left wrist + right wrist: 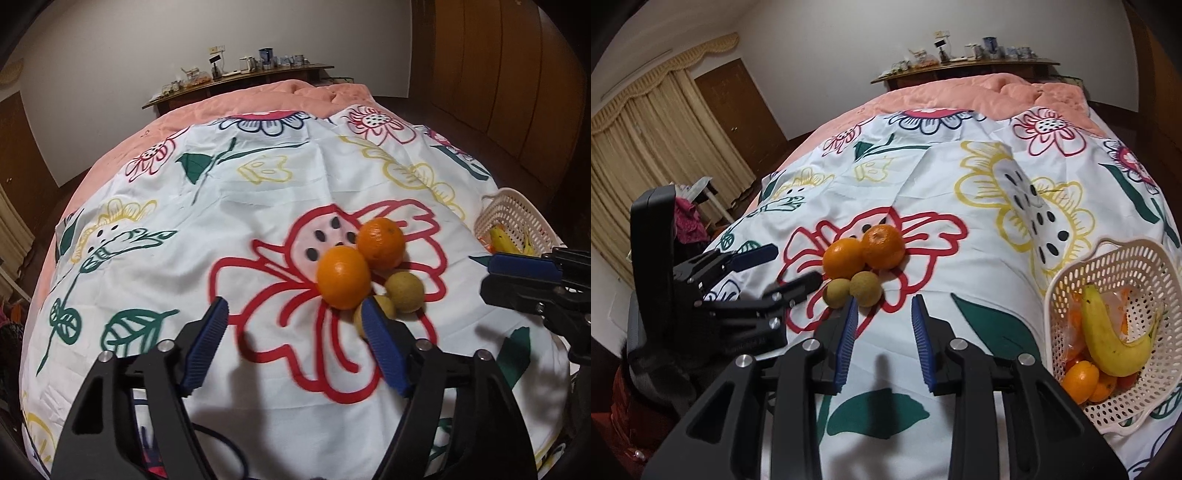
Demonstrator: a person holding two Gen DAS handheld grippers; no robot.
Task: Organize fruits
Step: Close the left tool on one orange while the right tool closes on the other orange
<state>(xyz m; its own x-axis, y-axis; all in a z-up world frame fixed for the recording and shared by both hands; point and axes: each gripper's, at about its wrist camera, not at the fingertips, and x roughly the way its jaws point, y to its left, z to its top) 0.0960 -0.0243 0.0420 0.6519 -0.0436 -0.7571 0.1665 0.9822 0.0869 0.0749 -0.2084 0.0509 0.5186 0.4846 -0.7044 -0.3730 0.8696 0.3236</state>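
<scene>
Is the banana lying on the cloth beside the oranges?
No, the banana lies inside the white basket, apart from the oranges on the cloth.

Ahead of the empty, parted left gripper (295, 314), two oranges (344, 277) touch two limes (404, 291); a basket (517, 218) sits far right.

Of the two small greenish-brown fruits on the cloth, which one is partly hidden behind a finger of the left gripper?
The nearer small fruit, just below the front orange; the left gripper finger overlaps it. The other small fruit shows whole.
</scene>
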